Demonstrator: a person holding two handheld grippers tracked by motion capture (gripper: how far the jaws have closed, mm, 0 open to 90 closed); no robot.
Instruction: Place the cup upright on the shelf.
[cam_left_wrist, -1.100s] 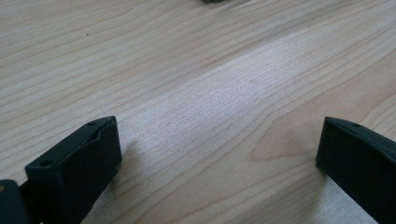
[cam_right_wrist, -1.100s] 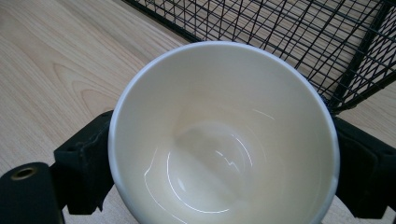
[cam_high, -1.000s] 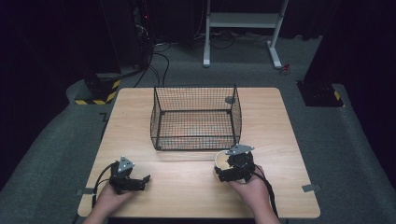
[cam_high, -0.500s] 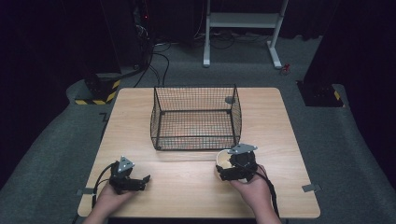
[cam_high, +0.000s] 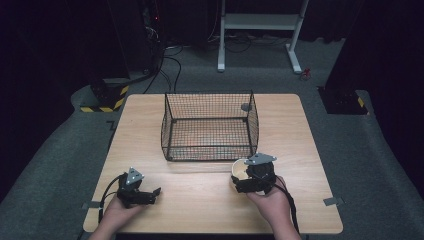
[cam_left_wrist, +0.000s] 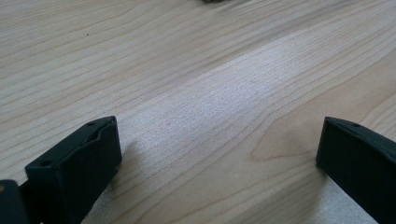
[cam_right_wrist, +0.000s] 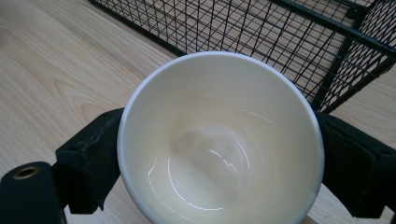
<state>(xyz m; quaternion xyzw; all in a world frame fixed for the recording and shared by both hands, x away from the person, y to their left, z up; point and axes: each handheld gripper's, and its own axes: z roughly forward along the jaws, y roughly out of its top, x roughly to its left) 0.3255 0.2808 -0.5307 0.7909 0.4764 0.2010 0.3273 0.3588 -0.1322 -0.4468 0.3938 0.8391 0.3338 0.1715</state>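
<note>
The right gripper view looks straight into a cream cup (cam_right_wrist: 219, 140), its glossy inside bare, one black jaw pressed to each side of the wall; the right gripper (cam_right_wrist: 219, 158) is clamped on it. In the high view the cup (cam_high: 239, 169) is mostly hidden under that gripper (cam_high: 252, 181), just near of the wire basket (cam_high: 210, 125) at the table's (cam_high: 200, 200) near right. Its mouth tilts toward the camera. The left gripper (cam_left_wrist: 217, 154), jaws wide apart, rests low over bare wood.
</note>
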